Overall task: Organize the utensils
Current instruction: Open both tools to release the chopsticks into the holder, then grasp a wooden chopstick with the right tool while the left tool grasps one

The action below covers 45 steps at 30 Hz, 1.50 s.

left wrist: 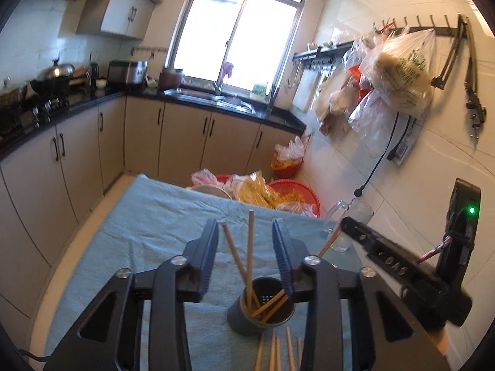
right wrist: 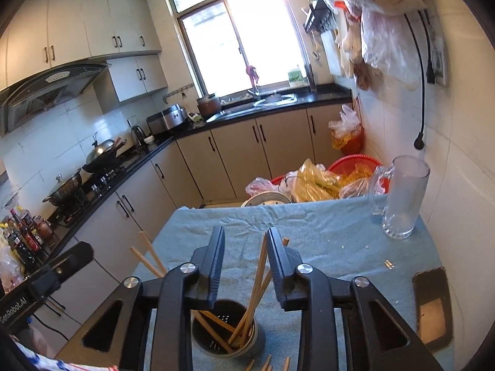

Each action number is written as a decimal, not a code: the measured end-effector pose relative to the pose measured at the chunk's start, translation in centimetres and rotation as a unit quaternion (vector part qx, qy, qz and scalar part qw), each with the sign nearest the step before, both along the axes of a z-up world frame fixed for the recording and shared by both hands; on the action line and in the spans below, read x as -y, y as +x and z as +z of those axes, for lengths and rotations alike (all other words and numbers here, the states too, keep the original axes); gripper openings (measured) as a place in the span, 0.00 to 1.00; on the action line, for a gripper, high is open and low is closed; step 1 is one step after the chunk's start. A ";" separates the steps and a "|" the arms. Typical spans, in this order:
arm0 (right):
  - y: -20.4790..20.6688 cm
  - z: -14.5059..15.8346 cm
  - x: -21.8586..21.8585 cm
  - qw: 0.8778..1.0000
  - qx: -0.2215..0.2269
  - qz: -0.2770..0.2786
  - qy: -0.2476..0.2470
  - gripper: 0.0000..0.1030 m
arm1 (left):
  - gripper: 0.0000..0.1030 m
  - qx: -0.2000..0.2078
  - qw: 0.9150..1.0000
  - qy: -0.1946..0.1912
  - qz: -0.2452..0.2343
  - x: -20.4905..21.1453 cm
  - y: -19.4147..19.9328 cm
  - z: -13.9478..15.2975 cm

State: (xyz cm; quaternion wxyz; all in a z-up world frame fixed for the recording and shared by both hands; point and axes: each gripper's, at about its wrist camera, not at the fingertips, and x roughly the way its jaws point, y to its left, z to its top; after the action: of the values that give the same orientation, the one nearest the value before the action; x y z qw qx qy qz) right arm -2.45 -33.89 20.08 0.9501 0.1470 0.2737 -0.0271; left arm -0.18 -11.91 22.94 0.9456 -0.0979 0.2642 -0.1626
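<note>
Left wrist view: chopsticks (left wrist: 249,247) stand loose in the cup (left wrist: 260,309) between part-open left gripper (left wrist: 246,247) fingers; right gripper (right wrist: 244,259) likewise, nothing gripped. Near chopsticks (left wrist: 278,352) should be collected next.

The left claw (left wrist: 246,247) and right claw (right wrist: 246,255) are black, with ribbed dark blue pads (left wrist: 210,247) and round silver screws (left wrist: 177,260).

A blue cloth (right wrist: 324,225) covers the table. A clear glass mug (right wrist: 402,198) stands at its far right corner, a dark phone (right wrist: 431,306) lies along its right edge, and red baskets (right wrist: 355,164) of bagged food sit beyond the far edge.
</note>
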 end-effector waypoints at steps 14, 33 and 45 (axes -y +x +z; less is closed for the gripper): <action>-13.5 -5.7 0.7 0.996 -0.077 0.001 -0.038 0.61 | 0.50 -0.051 0.997 0.052 0.001 -3.7 -8.2 -7.4; -17.1 -18.3 0.2 0.974 -0.222 0.019 -0.038 0.45 | 0.35 -0.188 0.957 0.171 -0.143 6.4 -6.9 -20.1; -14.7 -18.5 -0.6 0.968 -0.236 0.019 -0.084 0.40 | 0.24 -0.215 0.948 0.163 -0.166 8.2 -5.5 -21.2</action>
State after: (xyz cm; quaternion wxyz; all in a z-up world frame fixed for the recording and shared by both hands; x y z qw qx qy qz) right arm -17.14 -33.26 1.53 0.8680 0.0507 0.4894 -0.0663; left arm -5.68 -20.09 1.77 0.8289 0.0703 0.4971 -0.2467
